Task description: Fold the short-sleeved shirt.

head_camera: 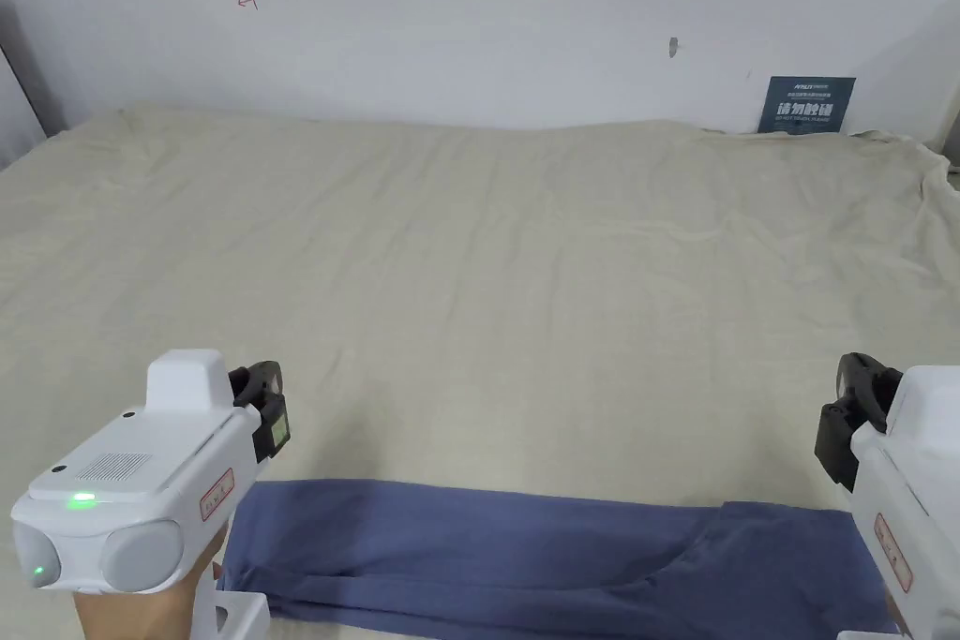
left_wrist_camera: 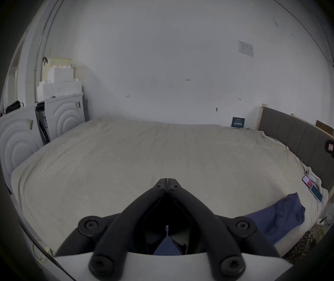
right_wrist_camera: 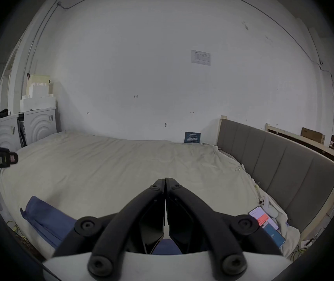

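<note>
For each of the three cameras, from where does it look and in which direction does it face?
Head view: from the person's head, down over the bed toward the wall; shows the left gripper, the right gripper and the blue shirt.
Left gripper view: rides on the left gripper, jaws closed, facing across the bed.
Right gripper view: rides on the right gripper, jaws closed, facing likewise.
Both gripper views share the phones by the headboard.

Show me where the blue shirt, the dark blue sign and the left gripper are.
blue shirt [head_camera: 525, 548]: head view, middle of the cloth.
dark blue sign [head_camera: 806, 105]: head view, centre of its face.
left gripper [left_wrist_camera: 168, 181]: left gripper view, at the closed tips.
</note>
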Demonstrator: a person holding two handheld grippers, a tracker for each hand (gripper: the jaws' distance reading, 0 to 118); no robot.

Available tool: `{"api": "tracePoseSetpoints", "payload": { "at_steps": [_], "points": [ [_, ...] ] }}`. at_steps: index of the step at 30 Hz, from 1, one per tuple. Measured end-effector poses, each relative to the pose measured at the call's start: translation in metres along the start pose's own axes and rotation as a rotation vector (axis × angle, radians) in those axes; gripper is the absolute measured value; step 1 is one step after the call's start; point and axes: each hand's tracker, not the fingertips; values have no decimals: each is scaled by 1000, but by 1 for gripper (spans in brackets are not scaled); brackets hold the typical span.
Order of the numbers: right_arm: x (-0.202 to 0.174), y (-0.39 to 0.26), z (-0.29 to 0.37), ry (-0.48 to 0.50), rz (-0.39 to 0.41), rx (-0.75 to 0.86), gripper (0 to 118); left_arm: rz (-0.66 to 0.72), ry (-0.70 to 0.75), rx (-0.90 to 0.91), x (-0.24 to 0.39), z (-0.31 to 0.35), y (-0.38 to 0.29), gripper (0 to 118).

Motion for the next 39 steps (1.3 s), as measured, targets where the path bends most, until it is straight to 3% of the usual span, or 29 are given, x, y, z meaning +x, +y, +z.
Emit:
{"api": "tracePoseSetpoints", "payload": {
  "at_steps": [6,14,22,25,27,28,30,32,39],
  "points": [
    [1,-2,-4,9,0,-17,0,39,-26,-56,-13,-7,-4,0],
    [5,-7,-12,3,4,-50,0,200,-191,-193,-56,-24,-2,0],
    [3,-13,-23,-10,3,-92,0,291,-280,-413,-118,-62,-18,0],
    [-3,-13,-26,-15,7,-107,0,394,-322,-521,-143,-79,-31,0],
    [-6,-14,-30,-15,10,-118,0,398,-286,-537,-152,-86,-39,14],
    [-7,-15,-30,-18,13,-122,0,385,-277,-549,-155,-88,-42,26],
    [-10,-16,-33,-19,13,-134,0,375,-255,-569,-161,-94,-50,65],
    [-12,-17,-35,-19,7,-144,0,376,-247,-603,-163,-101,-58,83],
    [-18,-21,-42,-33,15,-176,0,367,-260,-696,-162,-118,-82,83]
  ]
}}
